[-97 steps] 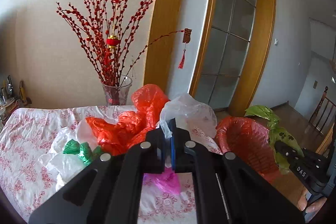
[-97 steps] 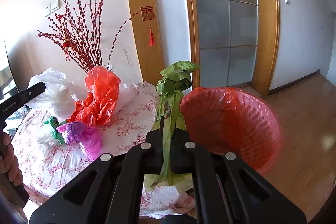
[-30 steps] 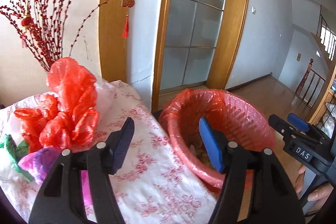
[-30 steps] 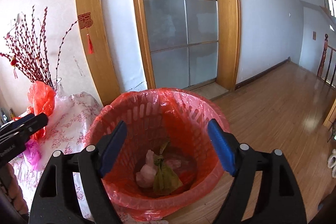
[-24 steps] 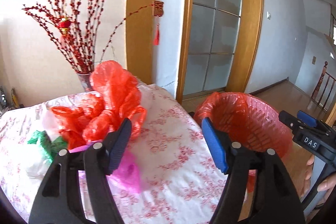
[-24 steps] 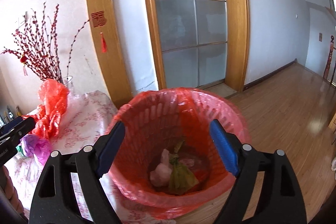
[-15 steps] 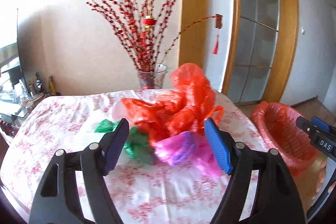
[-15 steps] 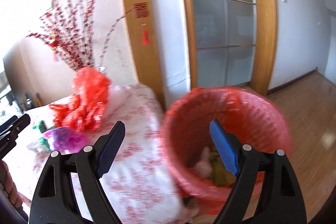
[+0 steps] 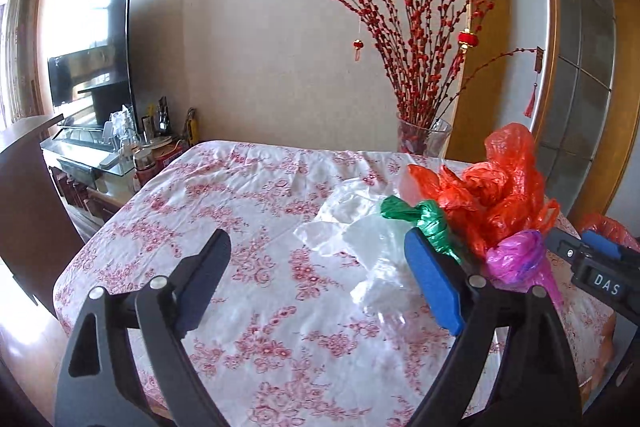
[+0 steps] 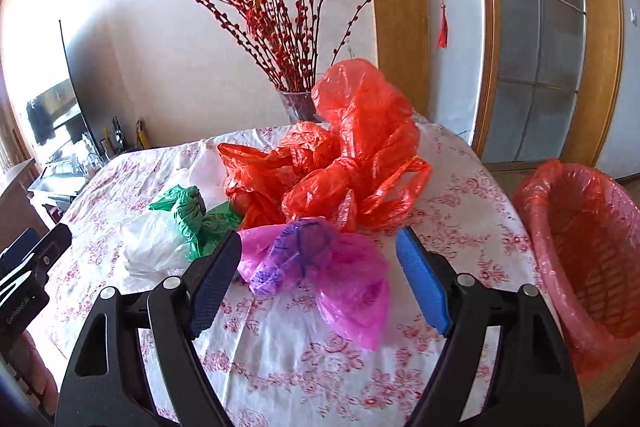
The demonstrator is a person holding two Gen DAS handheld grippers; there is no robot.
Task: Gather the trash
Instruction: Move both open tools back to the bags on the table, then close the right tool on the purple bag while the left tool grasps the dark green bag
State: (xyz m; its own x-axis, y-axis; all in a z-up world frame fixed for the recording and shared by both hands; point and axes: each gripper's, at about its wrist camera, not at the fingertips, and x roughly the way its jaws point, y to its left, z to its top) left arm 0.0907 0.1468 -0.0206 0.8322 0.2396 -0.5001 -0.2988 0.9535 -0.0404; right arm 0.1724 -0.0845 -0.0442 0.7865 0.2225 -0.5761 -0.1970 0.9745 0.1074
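Note:
Crumpled plastic bags lie heaped on the flowered tablecloth (image 9: 240, 195): red bags (image 10: 344, 163), a pink bag (image 10: 316, 267), a green bag (image 10: 192, 211) and a white bag (image 10: 152, 243). My right gripper (image 10: 319, 237) hovers just in front of the pink bag, its jaws wide and closing slightly, touching nothing. My left gripper (image 9: 316, 243) is over the cloth to the left of the white bag (image 9: 372, 247) and the green bag (image 9: 424, 219); its jaws are opening, with nothing between them. A red-lined bin (image 10: 536, 211) stands at the table's right edge.
A glass vase (image 9: 420, 135) of red berry branches stands at the table's back, behind the heap. Left of the table are a TV (image 9: 92, 43) and a cluttered glass stand (image 9: 100, 155). A wooden door frame (image 10: 400, 27) and glass doors fill the right.
Both grippers swung left from above the bin to the table. The bin, with a green and a white bag inside, slid to the right edge of view. The left jaws spread wider.

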